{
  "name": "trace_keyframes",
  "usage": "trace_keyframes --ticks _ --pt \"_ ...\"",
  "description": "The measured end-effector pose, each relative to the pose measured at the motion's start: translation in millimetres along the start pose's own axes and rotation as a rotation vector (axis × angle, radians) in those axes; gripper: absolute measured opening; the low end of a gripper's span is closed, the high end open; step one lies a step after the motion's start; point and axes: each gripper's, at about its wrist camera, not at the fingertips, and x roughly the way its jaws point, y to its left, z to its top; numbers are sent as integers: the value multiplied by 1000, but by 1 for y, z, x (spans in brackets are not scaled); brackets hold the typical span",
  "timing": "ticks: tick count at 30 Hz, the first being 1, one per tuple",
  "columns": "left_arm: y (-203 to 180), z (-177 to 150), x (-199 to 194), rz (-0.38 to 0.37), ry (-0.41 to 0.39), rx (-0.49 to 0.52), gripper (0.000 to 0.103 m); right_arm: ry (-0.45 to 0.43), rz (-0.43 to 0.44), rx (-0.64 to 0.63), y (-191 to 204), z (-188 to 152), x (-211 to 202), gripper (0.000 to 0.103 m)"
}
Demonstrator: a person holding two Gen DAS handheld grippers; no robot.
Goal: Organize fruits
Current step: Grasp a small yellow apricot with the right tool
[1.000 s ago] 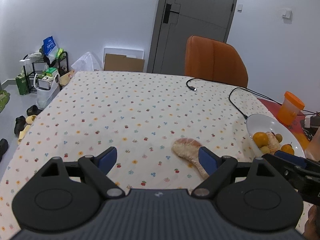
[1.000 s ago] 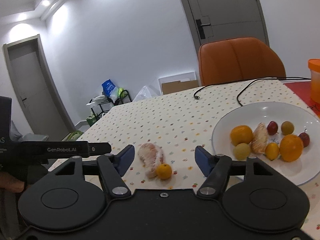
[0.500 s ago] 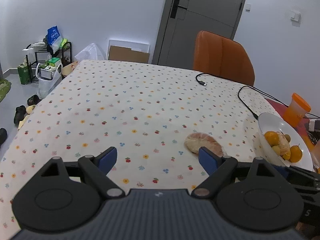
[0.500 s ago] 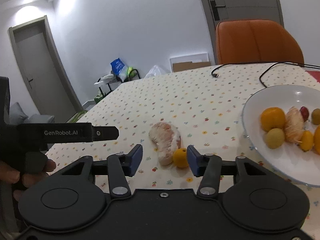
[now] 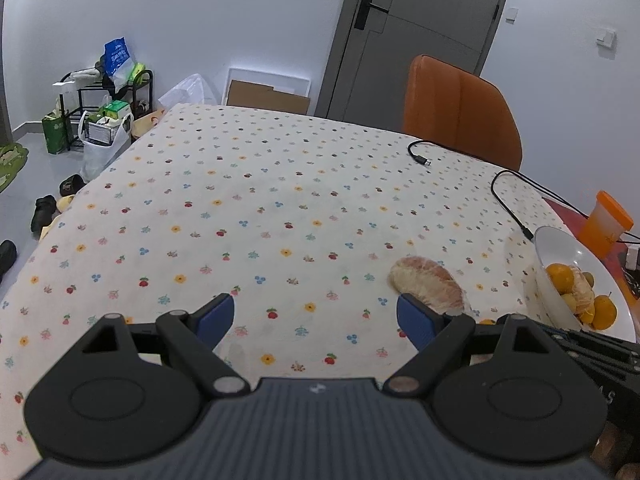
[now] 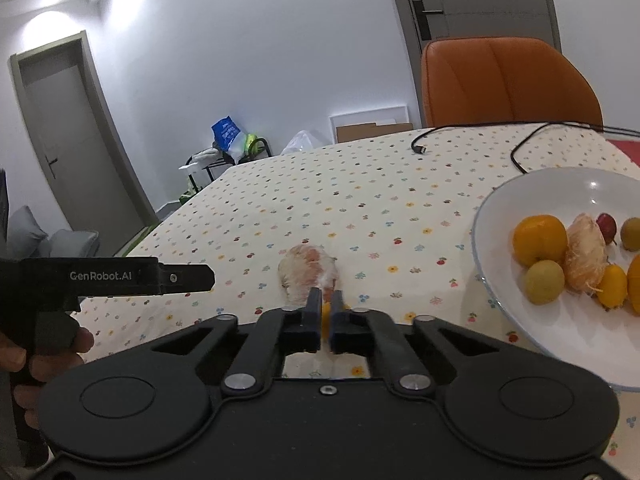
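Two loose fruits lying just ahead of right tongs point(image 6: 327, 309): small orange fruit point(image 6: 326, 312) being pinched; pomelo piece point(image 6: 308, 272) touching it beyond, bowl point(image 6: 496, 276) rightward. Left tongs point(image 5: 316, 316) hanging spread, farther off.

An orange chair point(image 5: 460, 112) stands at the counter's point(image 5: 240, 208) far edge, upper right, before a grey door point(image 5: 412, 20). A black cable point(image 5: 508, 196) trails across the flowered cloth. A cluttered rack point(image 5: 100, 104) sits at left.
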Motion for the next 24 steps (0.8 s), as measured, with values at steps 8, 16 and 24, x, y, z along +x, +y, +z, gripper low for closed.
trace_keyframes --ticks 8,16,24 --pt "-8 -2 2 -10 6 14 87 2 -5 3 -2 -1 -2 22" --pt "-3 -3 4 0 12 5 87 35 -1 -3 0 -5 13 33" --pt "-12 0 1 -12 -1 23 87 -20 5 10 -4 -4 -3 21"
